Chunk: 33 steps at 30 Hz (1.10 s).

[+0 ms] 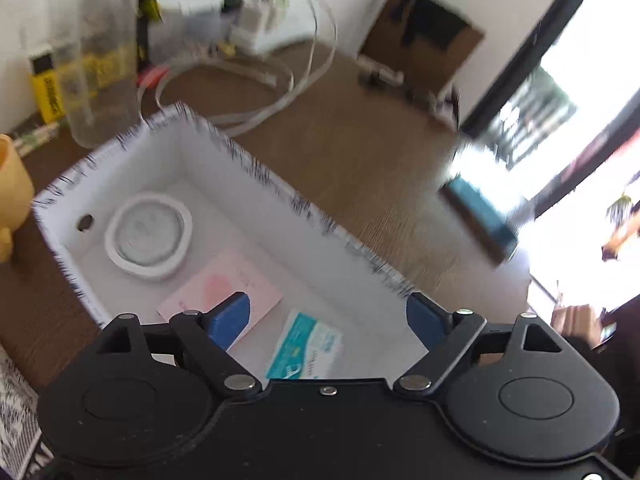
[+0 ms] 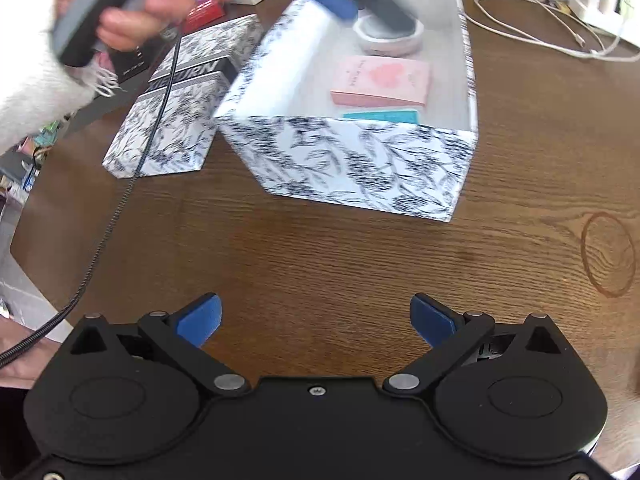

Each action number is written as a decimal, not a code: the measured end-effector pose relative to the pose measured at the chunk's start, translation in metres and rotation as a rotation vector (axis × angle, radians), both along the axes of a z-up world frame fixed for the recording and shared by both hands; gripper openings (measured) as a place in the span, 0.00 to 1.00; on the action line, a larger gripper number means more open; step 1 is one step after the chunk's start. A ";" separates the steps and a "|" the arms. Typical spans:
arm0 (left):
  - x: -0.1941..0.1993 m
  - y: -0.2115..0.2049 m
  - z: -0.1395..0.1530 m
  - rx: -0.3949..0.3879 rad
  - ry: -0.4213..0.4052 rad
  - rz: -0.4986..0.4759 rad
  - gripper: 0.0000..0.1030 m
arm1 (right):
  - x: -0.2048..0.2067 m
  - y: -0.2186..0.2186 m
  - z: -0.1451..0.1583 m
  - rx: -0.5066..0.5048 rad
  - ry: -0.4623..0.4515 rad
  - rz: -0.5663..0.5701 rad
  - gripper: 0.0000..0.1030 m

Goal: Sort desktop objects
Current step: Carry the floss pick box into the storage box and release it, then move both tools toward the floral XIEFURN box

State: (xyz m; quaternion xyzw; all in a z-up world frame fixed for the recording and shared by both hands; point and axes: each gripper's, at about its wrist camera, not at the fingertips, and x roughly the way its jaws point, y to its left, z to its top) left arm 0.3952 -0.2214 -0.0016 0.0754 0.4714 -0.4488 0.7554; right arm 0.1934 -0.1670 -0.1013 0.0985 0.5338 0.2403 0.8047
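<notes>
patterned box [image 2: 360,168] open on the desk; inside it a round white tin [image 1: 149,236], pink card [image 1: 224,288] and teal packet [image 1: 306,346]. left gripper [image 1: 328,314] over the box, fingers apart, empty. right gripper [image 2: 316,320] short of the box, fingers apart, empty. risk: a low finger clips the box wall and shoves it. box lid [image 2: 180,108] left of the box reads "...urn", partly blurred.

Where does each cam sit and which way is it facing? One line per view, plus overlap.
Left wrist: on the left gripper, above the open white leaf-patterned box, looking down into it; only its own blue-padded fingers show, spread.
Right wrist: on the right gripper, low over the brown wooden desk, facing the box's near wall; the person's hand and a white sleeve hold the left gripper over the box.
Shared: the box, round white lidded tin, pink card, teal packet, white cable.
</notes>
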 end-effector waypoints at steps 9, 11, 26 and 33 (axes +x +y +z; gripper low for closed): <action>-0.112 0.067 0.053 -0.135 -0.121 0.378 1.00 | 0.000 0.046 0.021 0.021 -0.070 0.129 0.99; -0.136 0.075 0.052 -0.113 -0.124 0.500 1.00 | 0.002 0.061 0.026 0.032 -0.091 0.164 0.99; -0.241 0.177 0.046 0.091 -0.208 1.225 1.00 | 0.020 0.180 0.049 0.021 -0.162 0.405 0.99; -0.241 0.194 0.041 0.150 -0.174 1.266 1.00 | 0.028 0.211 0.049 -0.011 -0.184 0.404 0.99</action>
